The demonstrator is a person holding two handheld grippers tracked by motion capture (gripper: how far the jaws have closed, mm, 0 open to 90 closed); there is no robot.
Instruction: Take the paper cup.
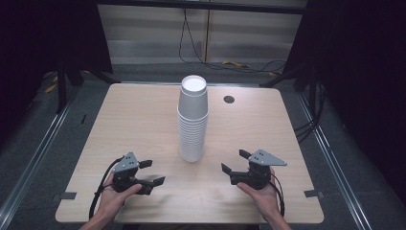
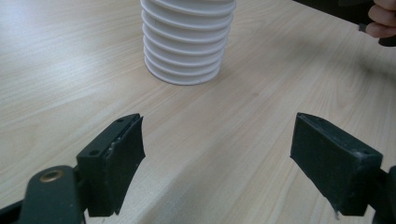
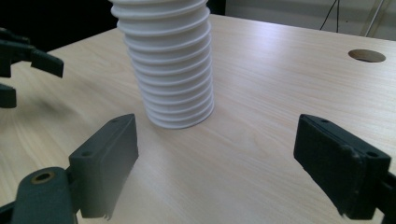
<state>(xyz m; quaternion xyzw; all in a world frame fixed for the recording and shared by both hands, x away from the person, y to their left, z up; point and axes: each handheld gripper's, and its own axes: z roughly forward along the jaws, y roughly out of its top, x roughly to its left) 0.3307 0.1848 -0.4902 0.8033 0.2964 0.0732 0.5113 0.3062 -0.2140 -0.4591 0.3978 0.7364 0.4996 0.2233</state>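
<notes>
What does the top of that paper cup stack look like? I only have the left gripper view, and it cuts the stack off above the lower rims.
Observer: The paper cup stack stands upside down. The top cup's base faces up, flat and white, with nothing on it.
Operator: Where is the right gripper, and is it open?
Observer: The right gripper is near the table's front edge, right of the stack. Its fingers are open and apart from the cups.
Operator: Anything behind the stack?
Observer: A round hole in the table, toward the far edge and just right of the stack.
</notes>
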